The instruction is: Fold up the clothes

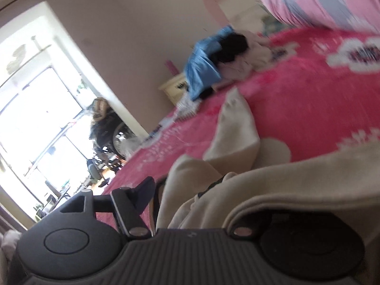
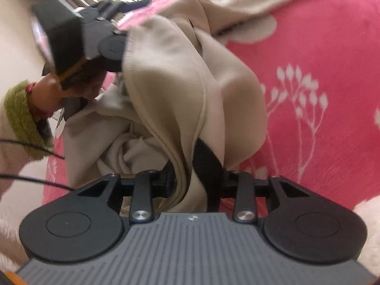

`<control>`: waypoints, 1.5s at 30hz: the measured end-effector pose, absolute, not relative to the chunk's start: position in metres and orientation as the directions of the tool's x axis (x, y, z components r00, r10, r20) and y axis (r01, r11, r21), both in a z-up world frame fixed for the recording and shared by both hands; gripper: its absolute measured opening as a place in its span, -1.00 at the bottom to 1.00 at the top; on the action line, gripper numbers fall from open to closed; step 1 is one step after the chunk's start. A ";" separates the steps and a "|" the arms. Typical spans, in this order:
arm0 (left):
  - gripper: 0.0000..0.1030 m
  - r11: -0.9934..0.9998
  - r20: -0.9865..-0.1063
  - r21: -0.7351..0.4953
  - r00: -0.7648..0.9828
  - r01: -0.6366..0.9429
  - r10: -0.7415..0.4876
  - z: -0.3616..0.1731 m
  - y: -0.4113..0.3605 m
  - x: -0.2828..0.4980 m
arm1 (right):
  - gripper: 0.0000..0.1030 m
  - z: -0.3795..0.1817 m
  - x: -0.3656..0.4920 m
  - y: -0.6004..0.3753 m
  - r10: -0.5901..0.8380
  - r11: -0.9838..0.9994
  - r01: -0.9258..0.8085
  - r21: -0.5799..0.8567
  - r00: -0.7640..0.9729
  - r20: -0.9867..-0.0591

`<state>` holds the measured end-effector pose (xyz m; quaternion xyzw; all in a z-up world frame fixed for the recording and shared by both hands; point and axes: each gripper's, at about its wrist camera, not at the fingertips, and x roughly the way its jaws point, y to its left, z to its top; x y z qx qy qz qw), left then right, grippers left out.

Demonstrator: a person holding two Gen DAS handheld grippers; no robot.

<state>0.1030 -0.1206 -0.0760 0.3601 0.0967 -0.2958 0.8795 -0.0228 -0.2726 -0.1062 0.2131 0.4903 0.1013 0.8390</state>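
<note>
Folding has barely begun: the cream garment (image 2: 171,76) hangs bunched and uncreased ahead of the right tool (image 2: 187,173), whose jaws pinch its fold, and drapes over the left tool (image 1: 190,197), grip unclear, above the pink bed (image 2: 320,47).

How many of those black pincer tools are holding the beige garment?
2. The right gripper has beige garment folds between its fingers in the foreground. The left gripper meets the garment's upper edge; whether either pinches tight is hidden by cloth.
</note>
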 end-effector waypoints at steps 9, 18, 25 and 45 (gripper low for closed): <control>0.35 0.793 -0.188 0.386 0.882 0.471 -0.432 -0.018 -0.105 0.105 | -0.40 -0.092 -0.015 -0.253 0.241 0.940 0.057 0.337 0.589 -0.771; 0.21 0.942 0.032 0.167 0.953 0.291 -0.300 0.068 -0.066 0.092 | -0.77 -0.019 -0.018 -0.216 -0.069 0.997 0.041 -0.066 0.859 -0.507; 0.21 0.983 0.127 0.056 0.975 0.177 -0.183 0.142 -0.032 0.079 | -0.78 0.061 -0.027 -0.210 -0.203 0.959 0.162 -0.234 0.965 -0.167; 0.35 1.000 0.497 -0.027 0.868 0.011 0.004 0.329 0.006 -0.055 | -0.76 0.255 -0.113 -0.185 -0.104 0.880 0.274 -0.388 0.908 0.405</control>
